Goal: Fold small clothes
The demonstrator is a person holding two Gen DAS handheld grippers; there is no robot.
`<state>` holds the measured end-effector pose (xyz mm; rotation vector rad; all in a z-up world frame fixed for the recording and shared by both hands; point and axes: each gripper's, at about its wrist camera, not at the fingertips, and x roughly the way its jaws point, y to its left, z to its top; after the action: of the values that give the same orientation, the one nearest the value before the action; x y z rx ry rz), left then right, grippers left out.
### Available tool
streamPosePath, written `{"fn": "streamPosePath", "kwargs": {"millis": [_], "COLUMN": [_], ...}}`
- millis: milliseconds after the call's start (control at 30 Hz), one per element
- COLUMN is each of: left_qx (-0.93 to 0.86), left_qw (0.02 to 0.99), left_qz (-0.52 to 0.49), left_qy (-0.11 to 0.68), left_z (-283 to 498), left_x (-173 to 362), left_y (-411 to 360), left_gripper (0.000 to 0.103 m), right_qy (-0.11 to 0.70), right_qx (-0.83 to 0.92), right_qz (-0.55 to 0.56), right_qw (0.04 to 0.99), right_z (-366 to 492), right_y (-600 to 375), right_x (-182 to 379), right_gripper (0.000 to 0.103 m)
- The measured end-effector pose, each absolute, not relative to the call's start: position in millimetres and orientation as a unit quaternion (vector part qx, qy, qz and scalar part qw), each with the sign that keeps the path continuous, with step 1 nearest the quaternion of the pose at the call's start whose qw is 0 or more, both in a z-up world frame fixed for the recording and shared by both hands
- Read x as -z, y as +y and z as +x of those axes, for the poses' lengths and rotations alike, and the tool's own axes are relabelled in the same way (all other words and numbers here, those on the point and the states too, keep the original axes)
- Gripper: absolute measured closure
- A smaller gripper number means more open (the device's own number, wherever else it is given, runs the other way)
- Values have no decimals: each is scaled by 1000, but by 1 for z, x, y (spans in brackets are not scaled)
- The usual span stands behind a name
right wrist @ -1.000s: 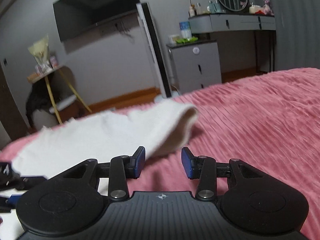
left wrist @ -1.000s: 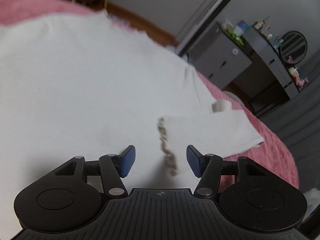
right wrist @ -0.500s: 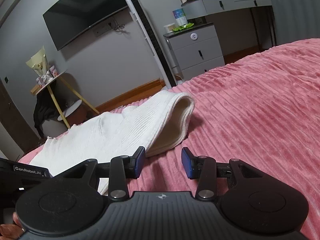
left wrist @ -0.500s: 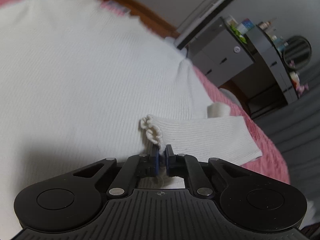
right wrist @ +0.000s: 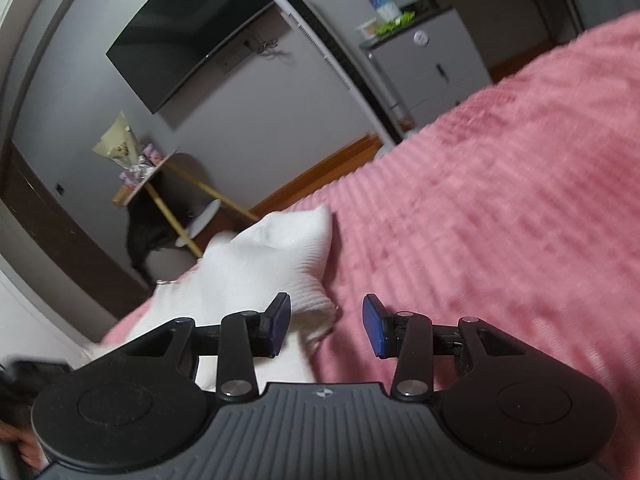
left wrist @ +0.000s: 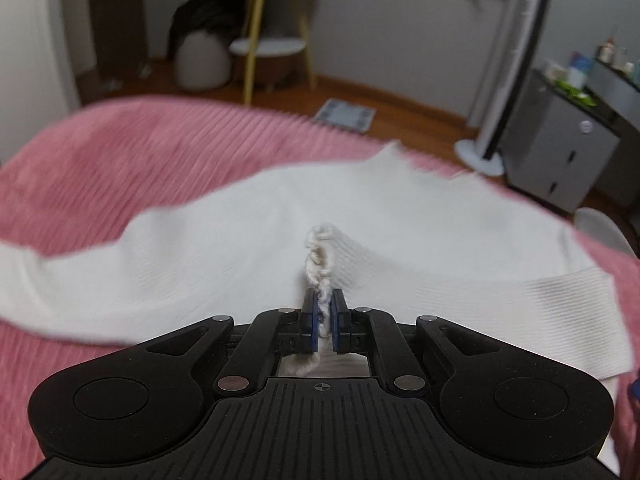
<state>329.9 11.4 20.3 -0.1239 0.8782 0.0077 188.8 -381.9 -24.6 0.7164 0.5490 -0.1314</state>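
On the bed: sleeve fold barely started

Left claw (left wrist: 325,316) pinches the white top's (left wrist: 224,248) frilly cuff (left wrist: 319,256); right claw (right wrist: 326,326) gapes empty over the pink bed (right wrist: 500,220). Most folding's left, I reckon.

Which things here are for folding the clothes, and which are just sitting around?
For the job:
white top
its frilly cuff
left gripper, shut on cuff
right gripper, open
pink bedspread

Just sitting around:
TV
grey cabinet
floor scale
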Motion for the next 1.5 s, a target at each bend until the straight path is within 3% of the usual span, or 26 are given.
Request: {"fn": "streamPosePath", "kwargs": {"millis": [400, 500, 567, 633, 900, 1300, 1400, 1500], "left_qx": [-14, -23, -27, -27, -27, -24, -14, -11], "left_qw": [907, 903, 901, 902, 912, 907, 912, 908], "left_qz": [-84, -83, -86, -91, -90, -45, -35, -50], "left_qy": [412, 420, 425, 421, 399, 418, 408, 416], "left_z": [345, 346, 347, 347, 349, 345, 341, 343], "left_x": [-18, -12, -8, -9, -20, 3, -3, -1], "left_y": [46, 53, 56, 58, 51, 37, 33, 33], "left_gripper": [95, 95, 95, 95, 95, 95, 95, 95], "right_qy": [256, 249, 254, 262, 264, 287, 288, 282], "right_qx": [-7, -3, 7, 18, 49, 93, 81, 50], "right_qz": [497, 502, 488, 458, 299, 146, 175, 265], "right_qw": [829, 829, 835, 849, 916, 942, 938, 921], "right_z": [211, 217, 222, 223, 225, 232, 230, 228], "right_y": [-387, -384, -380, -375, -346, -320, -327, -345], "right_x": [53, 59, 61, 61, 36, 30, 29, 30], "right_gripper": [65, 76, 92, 96, 97, 99, 98, 88]}}
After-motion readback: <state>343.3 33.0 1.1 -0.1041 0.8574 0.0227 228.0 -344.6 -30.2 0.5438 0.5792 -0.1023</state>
